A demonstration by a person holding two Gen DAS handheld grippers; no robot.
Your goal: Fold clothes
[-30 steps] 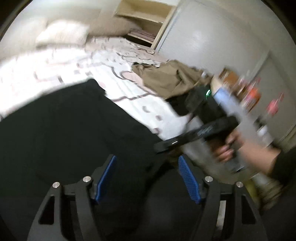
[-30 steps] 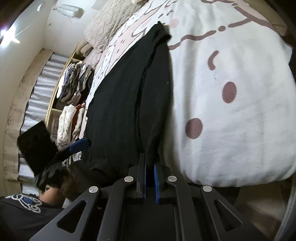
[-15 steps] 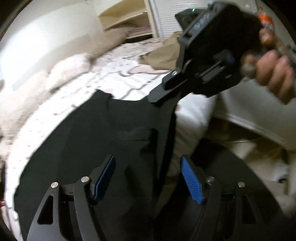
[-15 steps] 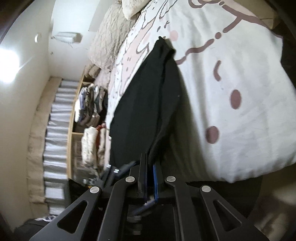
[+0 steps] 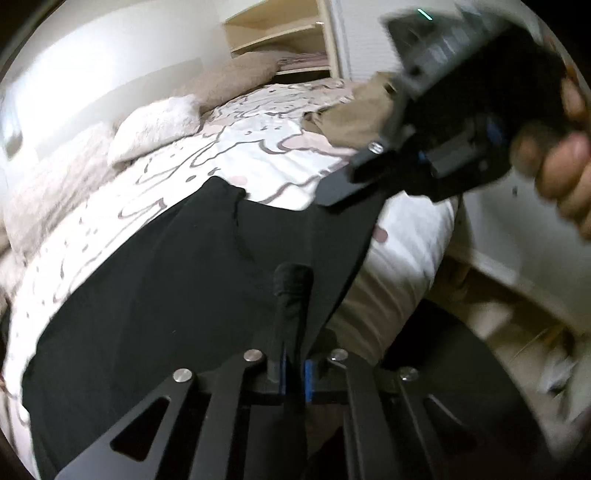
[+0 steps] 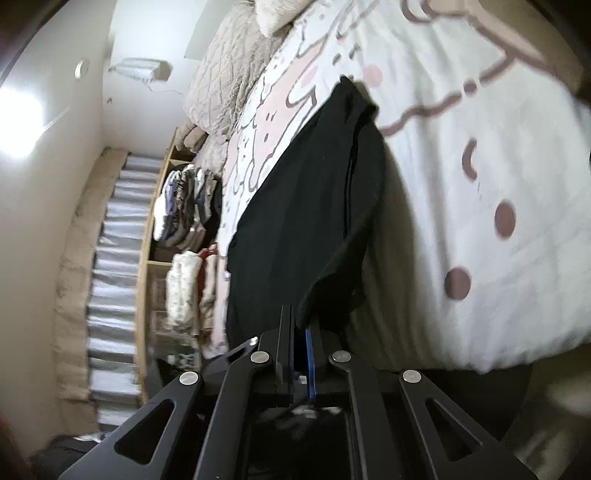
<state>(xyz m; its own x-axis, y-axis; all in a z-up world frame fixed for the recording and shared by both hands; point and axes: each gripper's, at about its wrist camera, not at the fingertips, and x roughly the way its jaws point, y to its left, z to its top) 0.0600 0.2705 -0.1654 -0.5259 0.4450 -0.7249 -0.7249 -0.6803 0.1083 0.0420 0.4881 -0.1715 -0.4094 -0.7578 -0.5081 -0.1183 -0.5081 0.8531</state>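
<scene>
A black garment (image 5: 166, 295) lies spread on the white patterned bed (image 5: 258, 155), its near end lifted off the bed's edge. My left gripper (image 5: 293, 365) is shut on a bunched fold of the black garment. My right gripper (image 6: 301, 354) is shut on another edge of the same garment (image 6: 303, 221). In the left wrist view the right gripper (image 5: 436, 162) hangs at the upper right, held by a hand, with black cloth dropping from it.
A tan garment (image 5: 354, 114) lies crumpled at the bed's far side. Pillows (image 5: 155, 125) sit at the headboard. Wooden shelves (image 5: 280, 29) stand behind the bed. An open rack of folded clothes (image 6: 184, 229) stands beside the bed. The floor (image 5: 517, 332) lies right of the bed.
My left gripper has closed from open onto a fold of the black garment. My right gripper has lifted its edge higher and nearer the left camera.
</scene>
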